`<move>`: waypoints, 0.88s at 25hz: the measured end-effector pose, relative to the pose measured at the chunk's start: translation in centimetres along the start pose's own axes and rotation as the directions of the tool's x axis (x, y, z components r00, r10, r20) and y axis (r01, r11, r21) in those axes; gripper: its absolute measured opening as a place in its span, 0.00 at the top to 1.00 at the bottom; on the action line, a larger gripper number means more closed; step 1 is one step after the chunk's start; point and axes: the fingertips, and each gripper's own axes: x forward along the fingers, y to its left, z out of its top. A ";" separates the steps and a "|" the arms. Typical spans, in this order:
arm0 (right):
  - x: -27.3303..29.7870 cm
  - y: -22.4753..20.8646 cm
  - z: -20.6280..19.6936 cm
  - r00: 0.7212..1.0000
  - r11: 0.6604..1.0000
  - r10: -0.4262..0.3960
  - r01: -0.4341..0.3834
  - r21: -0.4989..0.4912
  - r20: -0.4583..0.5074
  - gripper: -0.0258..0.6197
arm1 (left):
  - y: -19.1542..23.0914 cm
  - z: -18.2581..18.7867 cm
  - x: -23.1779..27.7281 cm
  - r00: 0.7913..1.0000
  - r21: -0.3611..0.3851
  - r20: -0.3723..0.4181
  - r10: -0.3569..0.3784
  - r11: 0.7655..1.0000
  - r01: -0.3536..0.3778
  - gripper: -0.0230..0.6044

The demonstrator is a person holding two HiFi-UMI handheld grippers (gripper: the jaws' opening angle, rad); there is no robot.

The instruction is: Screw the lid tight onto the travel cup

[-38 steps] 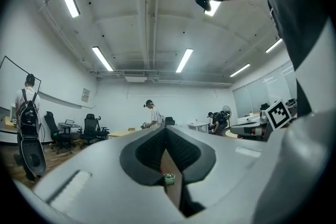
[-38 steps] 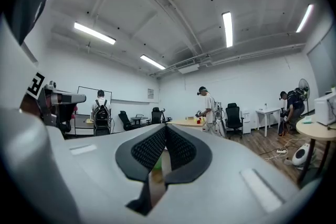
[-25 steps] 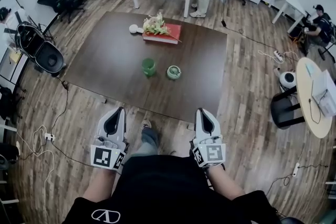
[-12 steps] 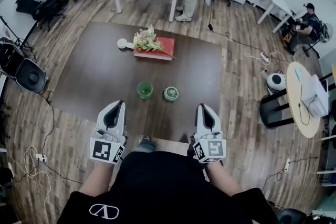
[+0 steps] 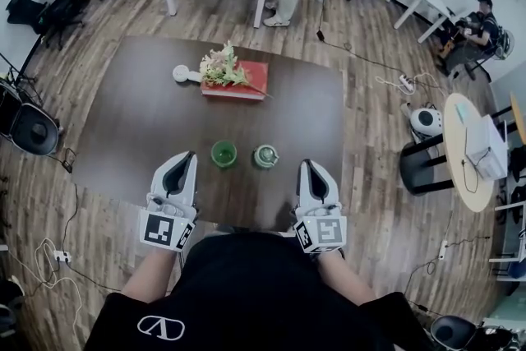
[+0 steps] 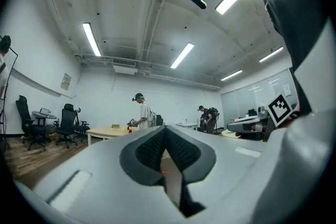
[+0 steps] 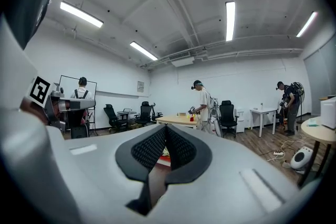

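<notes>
Nearest to me, both claws are over the table's [image 5: 140,119] near edge and point level across it. The left gripper [image 5: 186,159] has its jaws together with nothing between them. The right gripper [image 5: 307,167] is the same, pads met and empty. Each gripper view confirms this.

Just beyond the tips, the cup [image 5: 223,154] stands upright, mouth open. The lid [image 5: 265,156] sits just beside it on its right, apart from it. Neither is touched. The cup lies nearer the left claw, the lid nearer the right.

Step in hand, as I judge it: the approach, with no pick-up begun. The next move calls for both claws to open, the left to steady the cup and the right to take the lid, set it square on the mouth and turn it down.

Further back lie a red book [image 5: 246,78] with flowers [image 5: 220,66] on it.

Limits: both gripper views look over the cup and lid, so neither shows there. The lid's thread and which way up it lies are too small to make out from the head view.
</notes>
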 end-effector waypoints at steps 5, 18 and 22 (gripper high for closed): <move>1.2 -0.7 0.2 0.999 0.999 0.048 -0.048 -0.002 -0.010 0.95 | -1.5 0.2 1.5 1.000 -0.017 0.028 -0.012 1.000 0.012 0.96; 3.4 -0.7 -0.7 0.983 0.983 0.178 -0.179 -0.028 -0.036 0.94 | -2.4 -2.0 4.3 0.998 0.137 -0.055 -0.019 0.990 0.026 0.03; 4.8 0.2 -0.3 0.974 0.972 0.226 -0.227 -0.055 -0.026 0.03 | -2.4 -3.1 4.4 0.996 0.136 -0.087 -0.015 0.990 0.026 0.03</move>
